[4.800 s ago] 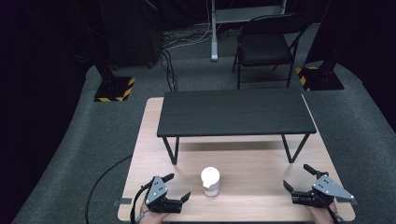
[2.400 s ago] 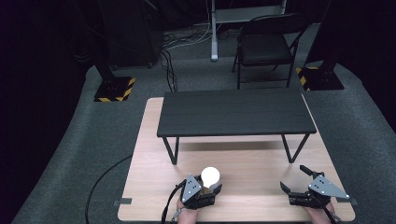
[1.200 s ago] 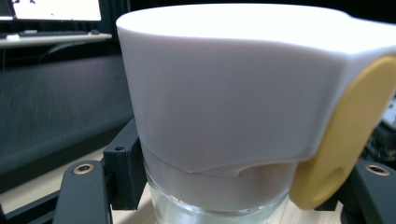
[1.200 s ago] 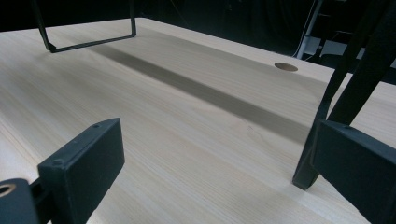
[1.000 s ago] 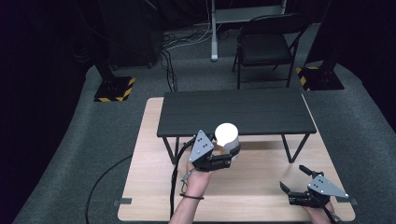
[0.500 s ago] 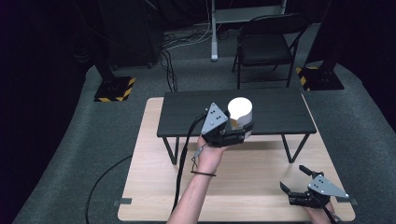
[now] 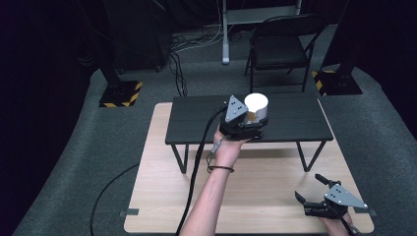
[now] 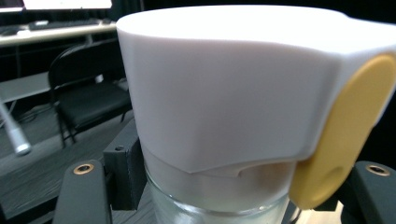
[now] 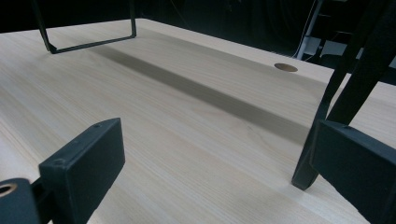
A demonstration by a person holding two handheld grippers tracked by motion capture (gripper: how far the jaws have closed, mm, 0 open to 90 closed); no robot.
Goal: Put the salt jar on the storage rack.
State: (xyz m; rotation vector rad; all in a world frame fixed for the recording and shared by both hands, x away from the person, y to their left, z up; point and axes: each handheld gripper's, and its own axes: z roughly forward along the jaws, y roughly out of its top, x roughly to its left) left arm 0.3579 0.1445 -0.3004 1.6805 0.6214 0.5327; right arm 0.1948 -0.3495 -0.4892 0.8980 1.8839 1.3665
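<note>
So we've got a wooden table [image 7: 162, 196] with a small raised shelf [image 7: 295, 120] standing on its far half. Our left gripper [image 7: 246, 129] sits over the shelf's front edge, around 12 o'clock, with a jar [image 7: 256, 107] between its jaws. Our right gripper [image 7: 322, 204] is down at 4 o'clock on the tabletop. A folding chair [image 7: 280, 46] stands behind the table, toward 1 o'clock.

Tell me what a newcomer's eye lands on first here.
The white-capped glass jar, held by the left gripper over the black raised shelf; its jaws close on the glass below a yellow tab. The right gripper rests open on the wooden table, near right.
</note>
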